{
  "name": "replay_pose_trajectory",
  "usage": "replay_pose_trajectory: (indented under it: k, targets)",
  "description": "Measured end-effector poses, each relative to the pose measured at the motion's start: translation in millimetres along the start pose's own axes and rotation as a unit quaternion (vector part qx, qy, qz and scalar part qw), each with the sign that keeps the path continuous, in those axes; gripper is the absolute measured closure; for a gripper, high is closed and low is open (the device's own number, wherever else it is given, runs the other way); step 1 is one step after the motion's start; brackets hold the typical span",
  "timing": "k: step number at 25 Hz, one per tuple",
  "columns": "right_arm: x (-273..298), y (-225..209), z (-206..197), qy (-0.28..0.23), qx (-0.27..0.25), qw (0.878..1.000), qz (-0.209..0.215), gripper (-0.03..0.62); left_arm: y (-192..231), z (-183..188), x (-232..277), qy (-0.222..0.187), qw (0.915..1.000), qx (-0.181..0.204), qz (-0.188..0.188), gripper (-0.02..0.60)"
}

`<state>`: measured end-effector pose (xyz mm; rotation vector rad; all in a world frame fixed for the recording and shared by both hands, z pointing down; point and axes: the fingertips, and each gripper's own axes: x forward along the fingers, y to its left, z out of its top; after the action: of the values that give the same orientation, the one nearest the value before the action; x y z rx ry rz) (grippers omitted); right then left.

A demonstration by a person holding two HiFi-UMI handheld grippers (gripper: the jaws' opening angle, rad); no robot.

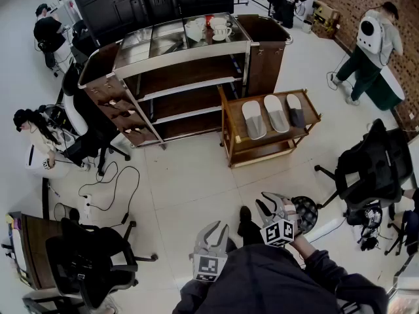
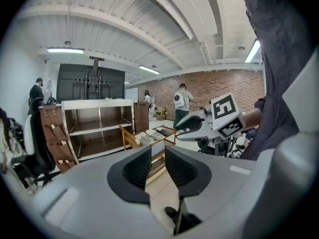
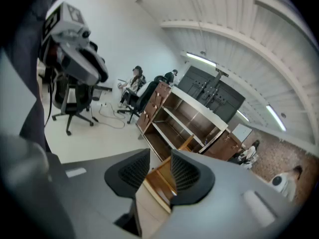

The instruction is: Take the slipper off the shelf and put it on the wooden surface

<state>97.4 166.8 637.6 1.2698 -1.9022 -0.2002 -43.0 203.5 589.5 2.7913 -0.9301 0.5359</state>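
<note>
Three slippers lie side by side on top of a low wooden stand (image 1: 230,131): two light grey ones (image 1: 254,120) (image 1: 276,113) and a smaller dark grey one (image 1: 295,110). Left of and behind the stand is the big shelf unit (image 1: 171,53), with no slipper showing on its boards. Both grippers hang low near the person's body, well short of the stand. My left gripper (image 1: 211,231) (image 2: 158,166) is open with nothing between its pads. So is my right gripper (image 1: 271,205) (image 3: 159,171), with only the stand (image 3: 160,179) showing through the gap. The slippers (image 2: 149,136) appear far off in the left gripper view.
White cups (image 1: 219,28) stand on the shelf's glass top. A brown cabinet (image 1: 265,51) adjoins the shelf on the right. Black office chairs (image 1: 88,257) (image 1: 373,169) stand left and right, and cables (image 1: 108,185) lie on the tiled floor. People are at the room's edges.
</note>
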Motion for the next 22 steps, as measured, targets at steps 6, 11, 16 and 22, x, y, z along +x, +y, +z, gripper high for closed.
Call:
replay_pose_trajectory:
  k: [6, 11, 16, 22]
  targets:
    - [118, -57, -71, 0.061, -0.141, 0.988, 0.008, 0.450, 29, 9, 52, 0.013, 0.9999, -0.002, 0.001, 0.491]
    - [223, -120, -125, 0.111, -0.227, 0.967, 0.019, 0.427, 64, 38, 103, 0.024, 0.9994, -0.004, 0.023, 0.491]
    - [317, -161, -175, 0.157, -0.290, 0.943, 0.039, 0.414, 97, 74, 145, 0.037, 0.9982, -0.002, 0.046, 0.491]
    - [377, -162, -218, 0.185, -0.347, 0.916, 0.081, 0.405, 111, 97, 179, 0.056, 0.9952, -0.020, 0.078, 0.491]
